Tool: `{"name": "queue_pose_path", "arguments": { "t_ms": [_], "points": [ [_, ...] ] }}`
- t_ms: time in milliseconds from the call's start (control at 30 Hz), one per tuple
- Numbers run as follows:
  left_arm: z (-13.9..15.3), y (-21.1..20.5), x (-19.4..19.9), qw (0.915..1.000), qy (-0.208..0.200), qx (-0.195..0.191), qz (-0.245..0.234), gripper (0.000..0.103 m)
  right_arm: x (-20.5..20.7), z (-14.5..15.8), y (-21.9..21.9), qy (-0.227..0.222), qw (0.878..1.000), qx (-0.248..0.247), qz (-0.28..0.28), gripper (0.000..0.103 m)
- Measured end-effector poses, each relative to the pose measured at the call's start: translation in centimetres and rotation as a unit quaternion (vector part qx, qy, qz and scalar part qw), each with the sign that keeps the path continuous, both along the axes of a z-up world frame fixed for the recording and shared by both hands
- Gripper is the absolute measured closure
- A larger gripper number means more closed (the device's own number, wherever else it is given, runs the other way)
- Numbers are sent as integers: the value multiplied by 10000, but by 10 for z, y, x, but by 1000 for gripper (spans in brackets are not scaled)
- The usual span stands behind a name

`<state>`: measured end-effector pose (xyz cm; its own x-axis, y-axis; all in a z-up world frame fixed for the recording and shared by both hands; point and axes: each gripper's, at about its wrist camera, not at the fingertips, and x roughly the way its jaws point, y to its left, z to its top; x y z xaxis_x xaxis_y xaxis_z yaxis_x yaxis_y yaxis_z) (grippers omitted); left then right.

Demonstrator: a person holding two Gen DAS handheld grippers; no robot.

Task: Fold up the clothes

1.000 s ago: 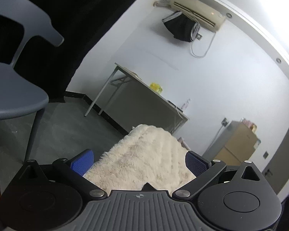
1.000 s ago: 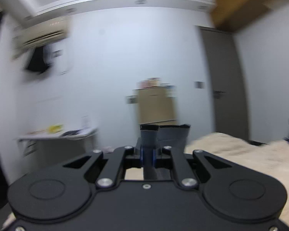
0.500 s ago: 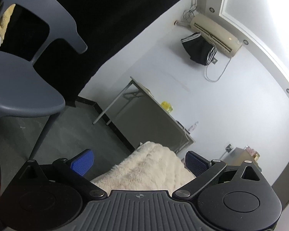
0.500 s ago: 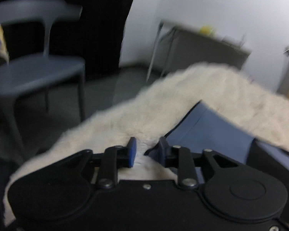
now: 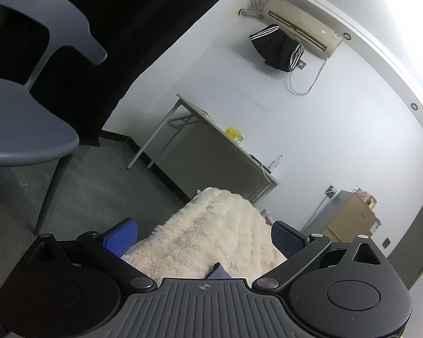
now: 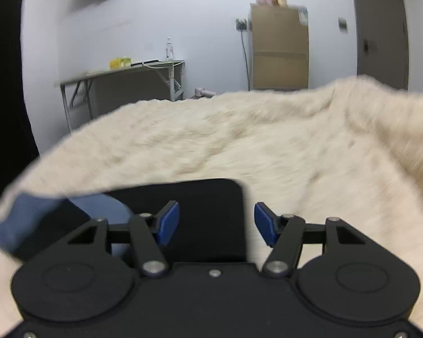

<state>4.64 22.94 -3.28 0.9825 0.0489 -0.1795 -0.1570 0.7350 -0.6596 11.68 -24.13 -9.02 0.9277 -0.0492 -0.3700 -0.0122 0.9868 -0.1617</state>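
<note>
One dark garment with blue panels [image 6: 206, 219] lies flat on the cream shaggy fur blanket [image 6: 268, 140], near its front edge; in the right wrist view a black squared section sits centre with a blue part off to its left [image 6: 22, 225]. In the left wrist view only a small blue corner of it [image 5: 218, 273] peeks above the gripper body.

Right gripper [image 6: 215, 224] hovers over the black section, blue pads apart, nothing pinched between them; jaws have just been closing a bit after springing wide. View is motion-blurred, so I can't tell whether the pads touch the cloth.

Left gripper [image 5: 203, 238] has its blue pads spread wide, nothing between them, only blanket beyond.

Around the blanket: grey plastic chair [image 5: 19, 129] on the dark floor at left, black curtain [image 5: 121, 36] behind it. Grey folding table [image 5: 211, 152] against the white wall, a yellow item [image 5: 234, 133] on top. Beige wall air conditioner [image 5: 301, 31] with a black striped garment [image 5: 276, 49] hanging off it. Brown cabinet [image 6: 279, 48] beside a dark door [image 6: 380, 28].
</note>
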Motion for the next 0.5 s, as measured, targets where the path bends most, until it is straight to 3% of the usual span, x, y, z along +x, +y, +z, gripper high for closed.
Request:
{"name": "queue_pose_path", "arguments": {
  "t_ms": [100,167,300,400,500],
  "points": [
    [-1,0,1,10000,37,-9,-27,3,-1,-3,18,74,9969,-603,496,48],
    [0,-1,0,10000,54,32,-44,3,11,7,37,72,9964,-568,627,62],
    [1,-4,-3,9999,40,100,-16,3,19,13,52,343,9946,427,880,66],
    [0,-2,-5,10000,19,62,28,3,16,-3,44,738,9803,1281,1310,66],
    [-2,-1,-3,10000,58,9,-21,3,23,-20,28,1105,9682,1795,1349,65]
  ]
}}
